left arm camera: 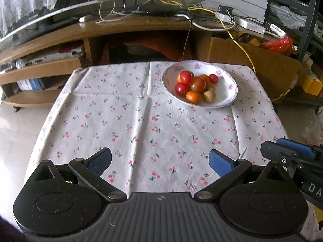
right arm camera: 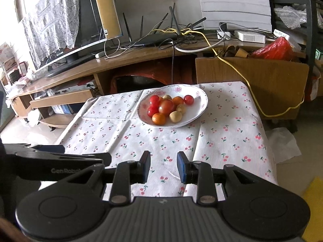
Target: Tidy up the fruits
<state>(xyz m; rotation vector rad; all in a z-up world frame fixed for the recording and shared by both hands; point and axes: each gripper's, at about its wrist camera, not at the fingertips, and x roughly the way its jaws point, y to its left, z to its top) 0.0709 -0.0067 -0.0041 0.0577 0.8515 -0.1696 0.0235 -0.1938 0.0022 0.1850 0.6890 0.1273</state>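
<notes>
A white flowered bowl [left arm camera: 230, 86] [right arm camera: 198, 102] sits on the far right part of the cherry-print cloth [left arm camera: 141, 121]. It holds red tomatoes [left arm camera: 185, 76] [right arm camera: 154, 99], small oranges [left arm camera: 193, 97] [right arm camera: 158, 119] and pale brown fruits [left arm camera: 209, 95] [right arm camera: 175, 116]. My left gripper [left arm camera: 159, 155] hovers over the near part of the cloth, wide open with nothing in it. My right gripper [right arm camera: 163, 157] is beside it, its blue pads a narrow gap apart with only cloth showing between them. Each gripper shows at the edge of the other's view: the right gripper [left arm camera: 292, 153], the left gripper [right arm camera: 60, 155].
Behind the table stands a low wooden TV stand [left arm camera: 121, 30] with a screen [left arm camera: 40, 10], a router and tangled cables [left arm camera: 181, 10]. A cardboard box [right arm camera: 252, 74] and a red bag [right arm camera: 272, 49] are at the right. Pale tiled floor [left arm camera: 16, 125] lies to the left.
</notes>
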